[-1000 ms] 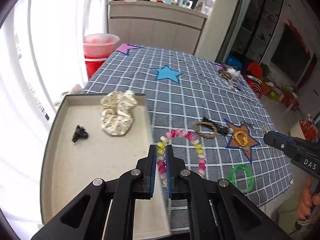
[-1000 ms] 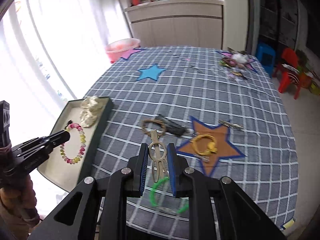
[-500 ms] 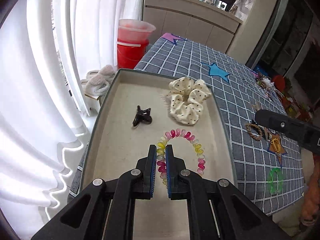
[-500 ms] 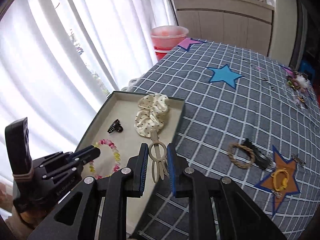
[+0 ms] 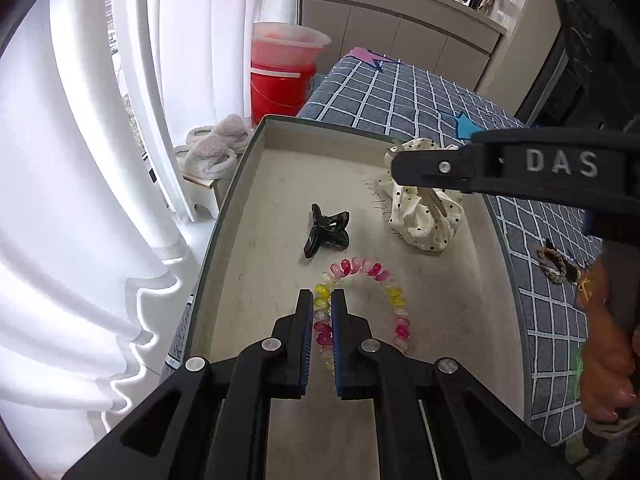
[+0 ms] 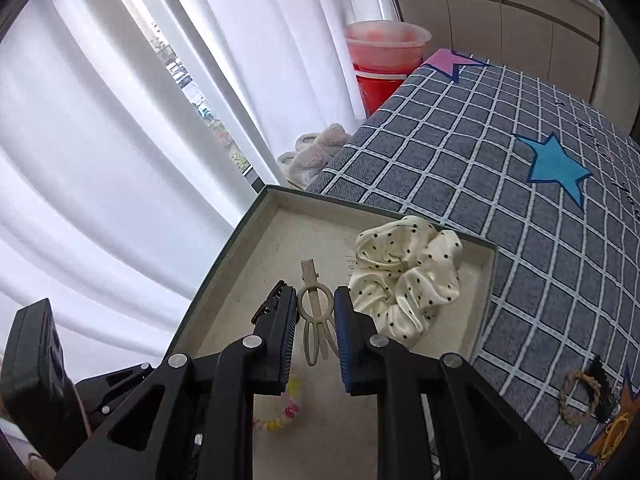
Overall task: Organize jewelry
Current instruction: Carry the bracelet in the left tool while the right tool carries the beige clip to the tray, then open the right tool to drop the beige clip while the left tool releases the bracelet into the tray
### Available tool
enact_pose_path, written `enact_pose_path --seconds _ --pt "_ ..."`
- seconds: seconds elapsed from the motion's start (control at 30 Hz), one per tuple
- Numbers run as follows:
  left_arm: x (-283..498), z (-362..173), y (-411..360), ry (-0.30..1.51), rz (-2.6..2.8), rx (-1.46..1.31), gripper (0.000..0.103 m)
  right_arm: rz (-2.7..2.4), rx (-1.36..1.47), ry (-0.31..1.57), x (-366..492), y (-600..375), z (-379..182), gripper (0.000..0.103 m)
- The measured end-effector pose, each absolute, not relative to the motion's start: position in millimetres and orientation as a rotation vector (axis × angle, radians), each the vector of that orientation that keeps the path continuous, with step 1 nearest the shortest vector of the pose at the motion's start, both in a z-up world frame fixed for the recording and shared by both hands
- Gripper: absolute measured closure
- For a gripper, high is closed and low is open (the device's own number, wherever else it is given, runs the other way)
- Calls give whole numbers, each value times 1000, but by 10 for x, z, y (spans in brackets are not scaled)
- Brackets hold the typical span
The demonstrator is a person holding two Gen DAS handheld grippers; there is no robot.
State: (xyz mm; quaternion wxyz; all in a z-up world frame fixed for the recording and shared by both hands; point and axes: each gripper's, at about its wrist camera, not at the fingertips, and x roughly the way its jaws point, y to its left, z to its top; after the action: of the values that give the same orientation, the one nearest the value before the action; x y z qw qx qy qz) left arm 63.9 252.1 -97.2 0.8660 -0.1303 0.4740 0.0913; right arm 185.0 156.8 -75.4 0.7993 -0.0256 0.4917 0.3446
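Both grippers have swung in over the tray [image 5: 256, 168] now: the left gripper [image 5: 322, 312] pinches the coil bracelet [image 5: 384, 284] just above the floor, near the black claw clip [image 5: 326, 232]. Right wrist view: the right gripper [image 6: 315, 320] clamps the beige hair clip [image 6: 314, 312] beside the polka-dot scrunchie [image 6: 404, 276].

Both matte black plastic grippers, left [image 5: 319, 312] and right [image 6: 315, 312], had blue ribbed finger pads [image 5: 306, 320], silver pivot screws and triangular cut-outs; one arm bore white "DAS" lettering.

Your two wrist views look steeply down, close over the tray [image 5: 256, 148] [image 6: 224, 264] (shared by both), facing the curtain [image 5: 80, 160] [image 6: 100, 160].
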Motion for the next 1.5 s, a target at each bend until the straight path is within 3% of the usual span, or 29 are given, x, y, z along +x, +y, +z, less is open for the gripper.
enact_pose_path --seconds 0.4,0.83,0.97,1.13,1.37,1.5 --pt "764 -1081 2474 1015 218 -208 87 721 -59 1138 2229 1811 -1169 82" --pt "770 -1090 2452 1022 239 -183 86 713 -134 1140 2219 1917 -1155 79" --pt "753 -1089 2439 1027 251 -176 86 719 -129 1143 2251 1943 -1173 53" --pt "739 -1046 2424 1024 271 -170 86 737 -78 1142 2258 1860 -1093 51" --pt "704 -965 2398 1007 274 -173 86 750 3 1070 2134 1551 -739 29" --pt "690 -958 2408 1014 269 -187 86 715 46 1039 2065 1267 -611 23"
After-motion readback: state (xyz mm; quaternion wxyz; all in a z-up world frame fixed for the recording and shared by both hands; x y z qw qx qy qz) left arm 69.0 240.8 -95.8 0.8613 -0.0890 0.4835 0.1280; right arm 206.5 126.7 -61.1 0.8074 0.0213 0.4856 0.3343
